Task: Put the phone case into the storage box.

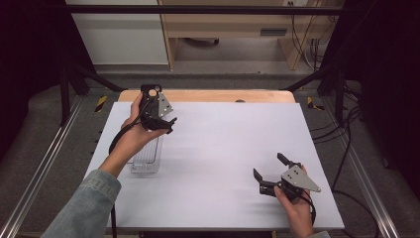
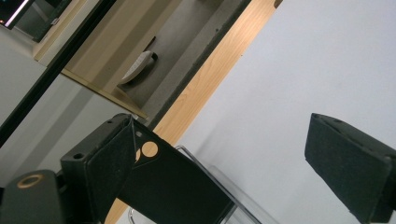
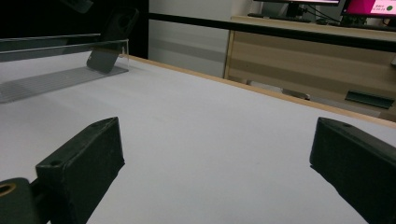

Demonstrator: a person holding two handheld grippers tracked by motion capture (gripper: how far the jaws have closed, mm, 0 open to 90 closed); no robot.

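Note:
A black phone case (image 1: 150,91) with a round camera hole stands tilted at the far end of a clear plastic tray (image 1: 146,161). My left gripper (image 1: 157,115) is held beside it by a hand, jaws wide apart. In the left gripper view the case (image 2: 173,186) leans against the inside of one jaw of that gripper (image 2: 219,140), while the other jaw is well clear of it. My right gripper (image 1: 269,166) is open over the near right of the table, holding nothing. In the right gripper view, past the gripper (image 3: 215,135), the case (image 3: 109,39) leans in the tray (image 3: 46,79).
The white table top (image 1: 223,144) has a wooden strip (image 1: 218,95) along its far edge. Black frame bars and cables flank the table. Beyond stand a wooden desk (image 3: 299,56) and a white cabinet (image 1: 119,34).

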